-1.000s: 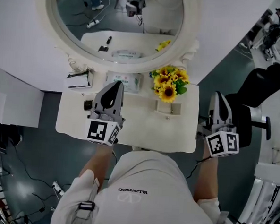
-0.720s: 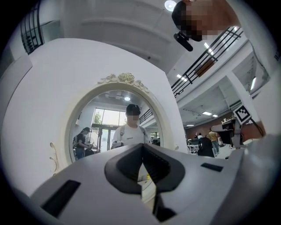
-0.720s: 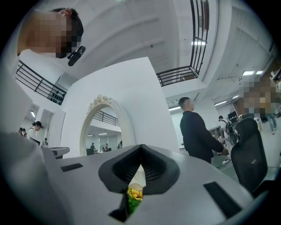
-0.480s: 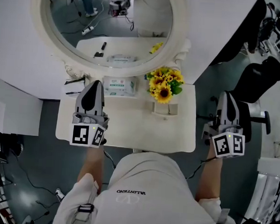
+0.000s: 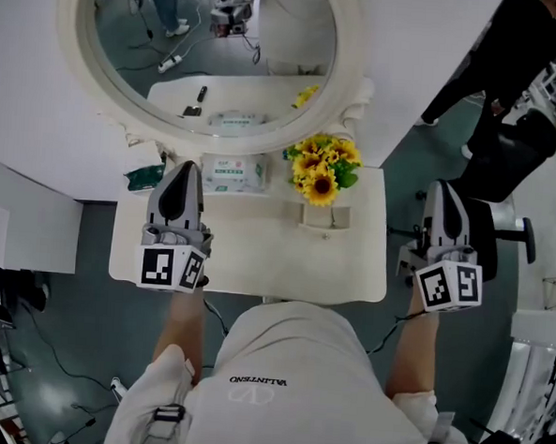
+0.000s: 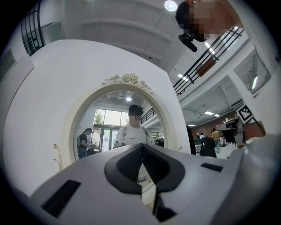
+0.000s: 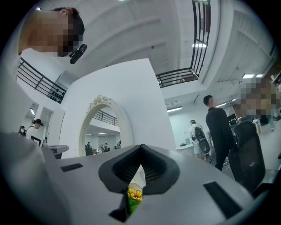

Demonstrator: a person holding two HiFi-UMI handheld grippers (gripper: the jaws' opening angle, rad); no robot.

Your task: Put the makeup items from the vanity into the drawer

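The left gripper [image 5: 181, 171] is held over the left part of the white vanity [image 5: 257, 257], and its jaws are pressed together with nothing between them. In the left gripper view its tips [image 6: 141, 147] meet in a closed seam. The right gripper [image 5: 444, 187] is held off the vanity's right edge, above the floor. Its jaws are also closed and empty, and the right gripper view shows only a slit under the joined tips [image 7: 141, 147]. A bit of the sunflowers [image 7: 134, 194] shows through that slit.

Just left of the left gripper's tips, at the vanity's back left corner, lies a dark green item [image 5: 144, 176]. It may be one of the makeup things, but it is too small to tell for sure. Just right of those tips, against the wall, sits a flat pack of wipes [image 5: 232, 172]. Further right, between the two grippers, stands the bunch of sunflowers [image 5: 321, 168] with a small white holder [image 5: 325, 216] in front of it.

Beyond both grippers rises the oval mirror [image 5: 261, 37] in its cream frame, and it fills the middle of the left gripper view [image 6: 114, 127]. Its glass reflects a couple of small dark items [image 5: 199, 97] on the tabletop.

Past the right gripper, a black office chair [image 5: 507, 169] stands on the floor. A person in black [image 5: 509, 52] is further back.
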